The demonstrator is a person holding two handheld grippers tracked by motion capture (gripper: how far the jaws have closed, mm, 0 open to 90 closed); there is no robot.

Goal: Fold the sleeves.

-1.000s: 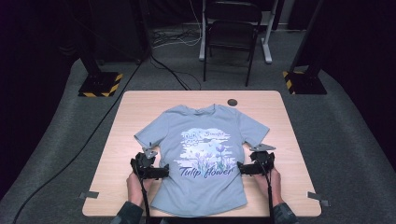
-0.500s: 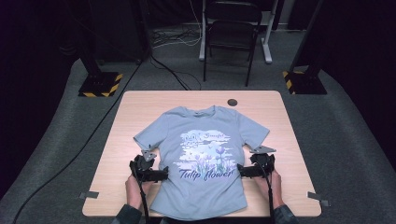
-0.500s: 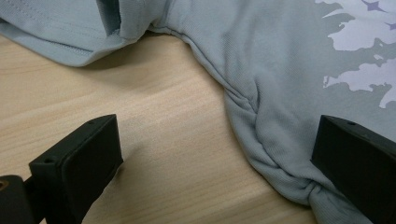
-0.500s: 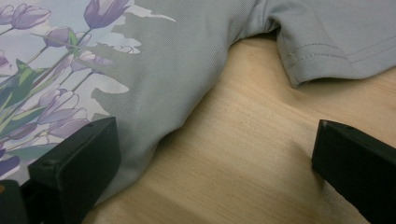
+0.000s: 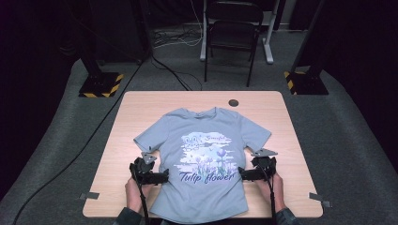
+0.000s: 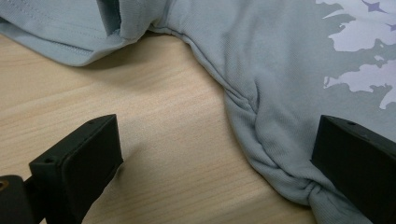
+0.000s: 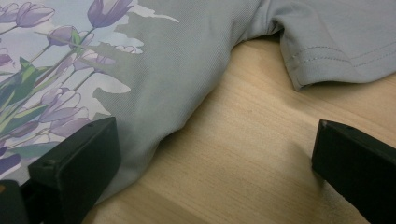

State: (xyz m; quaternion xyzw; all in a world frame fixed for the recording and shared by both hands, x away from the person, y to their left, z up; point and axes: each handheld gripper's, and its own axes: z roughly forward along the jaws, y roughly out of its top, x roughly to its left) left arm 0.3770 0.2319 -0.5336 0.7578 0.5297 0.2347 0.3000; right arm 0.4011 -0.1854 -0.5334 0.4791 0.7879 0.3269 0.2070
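Wooden table (image 5: 141,117): bore the T-shirt (image 5: 202,164), flat, print up, hem toward me. Left gripper (image 5: 157,177), right gripper (image 5: 244,174): each gaped wide astride a side seam of the T-shirt. Step, as I judged: pre-grasp; next, I'd close on both edges.

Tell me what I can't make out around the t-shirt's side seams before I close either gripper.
- T-shirt hem: cut off by the high view's bottom edge.
- Left gripper: its right jaw covers the bunched seam's end.
- Right gripper: its left jaw hides the shirt edge behind it.
- Small print over the tulips: too small in the high view.
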